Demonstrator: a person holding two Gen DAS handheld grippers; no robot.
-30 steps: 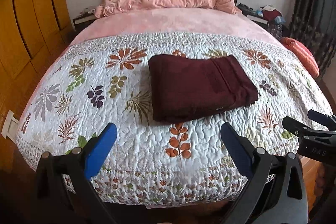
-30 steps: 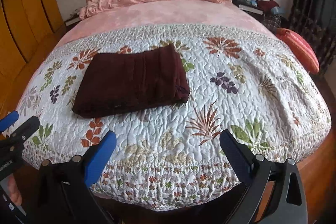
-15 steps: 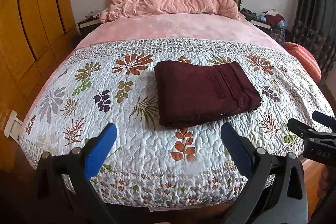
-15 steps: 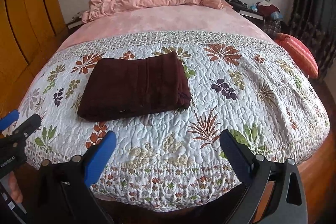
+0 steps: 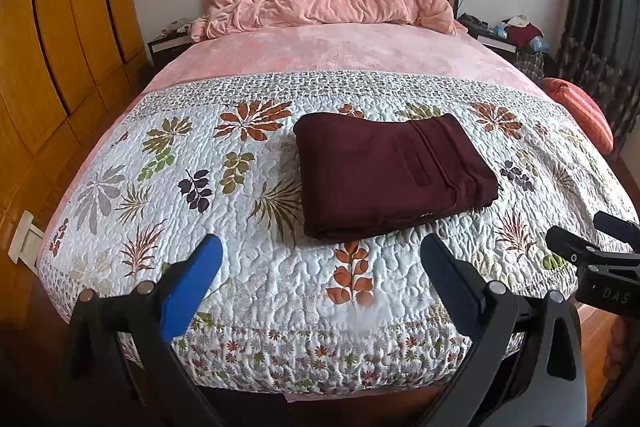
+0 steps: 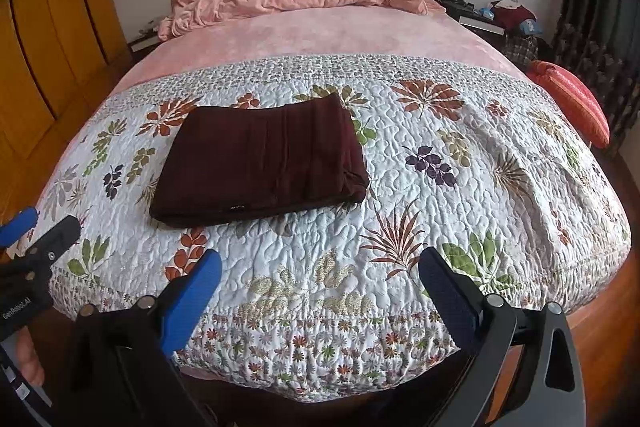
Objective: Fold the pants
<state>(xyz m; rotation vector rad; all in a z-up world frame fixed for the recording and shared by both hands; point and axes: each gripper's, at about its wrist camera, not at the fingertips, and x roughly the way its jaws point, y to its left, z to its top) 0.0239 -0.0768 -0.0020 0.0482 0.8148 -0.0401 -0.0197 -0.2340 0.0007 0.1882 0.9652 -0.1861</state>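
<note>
Pants (image 5: 394,173) folded on quilt (image 5: 256,267); left gripper (image 5: 322,269) and right gripper (image 6: 320,273) jaws apart, empty

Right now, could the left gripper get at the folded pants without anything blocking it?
Probably yes. The left gripper is open and empty, short of the bed's near edge. Only bare quilt lies between it and the pants; the right gripper is off to the side.

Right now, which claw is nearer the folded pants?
Left, slightly. The left claw sits open almost straight in front of the pants; the right claw, also open, sits off to their right, neither touching.
</note>
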